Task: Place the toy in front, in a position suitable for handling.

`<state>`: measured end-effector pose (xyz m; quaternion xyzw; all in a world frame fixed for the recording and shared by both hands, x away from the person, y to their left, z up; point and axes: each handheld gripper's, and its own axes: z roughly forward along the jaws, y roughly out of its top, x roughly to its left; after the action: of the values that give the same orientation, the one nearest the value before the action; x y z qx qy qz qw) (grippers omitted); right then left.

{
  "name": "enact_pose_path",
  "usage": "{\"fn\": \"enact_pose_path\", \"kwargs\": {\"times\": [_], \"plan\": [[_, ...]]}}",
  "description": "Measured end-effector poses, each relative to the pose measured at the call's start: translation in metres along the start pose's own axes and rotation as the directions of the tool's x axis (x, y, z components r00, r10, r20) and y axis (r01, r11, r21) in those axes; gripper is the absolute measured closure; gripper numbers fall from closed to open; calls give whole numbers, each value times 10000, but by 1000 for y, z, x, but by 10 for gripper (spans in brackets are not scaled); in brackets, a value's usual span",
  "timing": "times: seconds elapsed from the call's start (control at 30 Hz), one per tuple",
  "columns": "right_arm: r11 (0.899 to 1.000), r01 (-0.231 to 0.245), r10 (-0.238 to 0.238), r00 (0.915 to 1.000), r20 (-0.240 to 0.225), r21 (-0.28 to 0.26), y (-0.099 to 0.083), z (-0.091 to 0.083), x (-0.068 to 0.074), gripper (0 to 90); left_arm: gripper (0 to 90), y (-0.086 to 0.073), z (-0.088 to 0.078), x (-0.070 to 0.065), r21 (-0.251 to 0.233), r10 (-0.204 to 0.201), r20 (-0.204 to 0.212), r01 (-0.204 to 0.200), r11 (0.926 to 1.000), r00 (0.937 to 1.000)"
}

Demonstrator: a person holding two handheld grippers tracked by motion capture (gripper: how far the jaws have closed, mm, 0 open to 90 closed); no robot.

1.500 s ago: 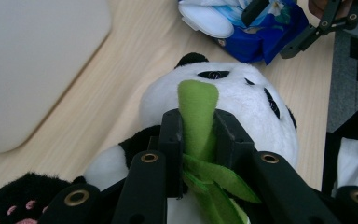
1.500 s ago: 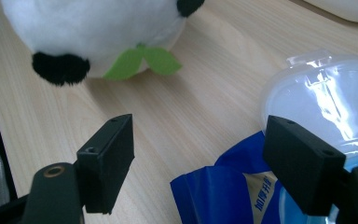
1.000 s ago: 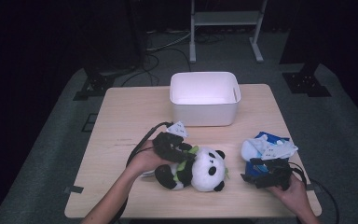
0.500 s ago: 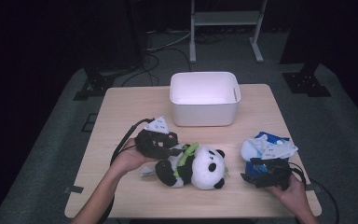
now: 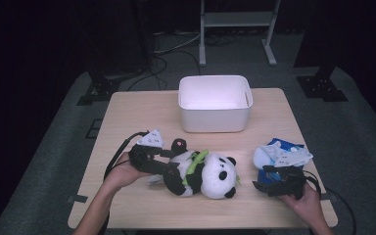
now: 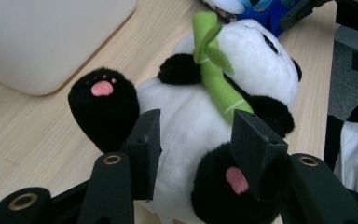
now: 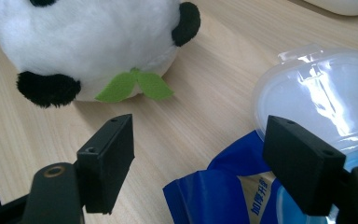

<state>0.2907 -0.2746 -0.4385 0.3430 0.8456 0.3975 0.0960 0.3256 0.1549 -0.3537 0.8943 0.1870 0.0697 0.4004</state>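
Observation:
A black-and-white plush panda (image 5: 210,174) lies on its back at the front middle of the wooden table, a green bamboo stalk (image 6: 216,79) across its chest. My left gripper (image 5: 175,170) comes at it from the left. In the left gripper view it (image 6: 198,135) is open, its jaws straddling the panda's belly and one black foot (image 6: 228,186). My right gripper (image 5: 260,185) rests at the front right, open. In the right gripper view it (image 7: 205,144) has bare table between its jaws, beside a blue packet (image 7: 223,186) and the panda's head (image 7: 98,42).
A white bin (image 5: 214,117) stands at the back middle of the table; its wall (image 6: 42,37) is close to the panda's raised foot. A clear plastic blister (image 7: 326,98) lies on the blue-and-white packet (image 5: 284,152) at the right. Black cables trail from both grippers.
My left gripper has drawn back to the left and toward the front edge, and its jaws now point right at the panda's legs. The panda and the right gripper have stayed put.

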Motion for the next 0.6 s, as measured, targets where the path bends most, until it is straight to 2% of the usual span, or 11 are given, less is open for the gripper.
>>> {"fn": "enact_pose_path", "kwargs": {"times": [0.17, 0.4, 0.6], "plan": [[10000, 8, -8, 10000, 45, -27, 0, 0, 0, 238, 492, -10, -1, -2, -254, -120, 130, 123, 9996, 9998], [10000, 96, -96, 9999, 133, -4, 1, -1, 1, 238, 472, -18, -7, -3, -574, -133, -92, 127, 9983, 9999], [9999, 88, -87, 9999, 140, -88, 7, -6, 2, 239, 468, -23, -6, -1, -752, -223, 91, 230, 9969, 9997]]}}
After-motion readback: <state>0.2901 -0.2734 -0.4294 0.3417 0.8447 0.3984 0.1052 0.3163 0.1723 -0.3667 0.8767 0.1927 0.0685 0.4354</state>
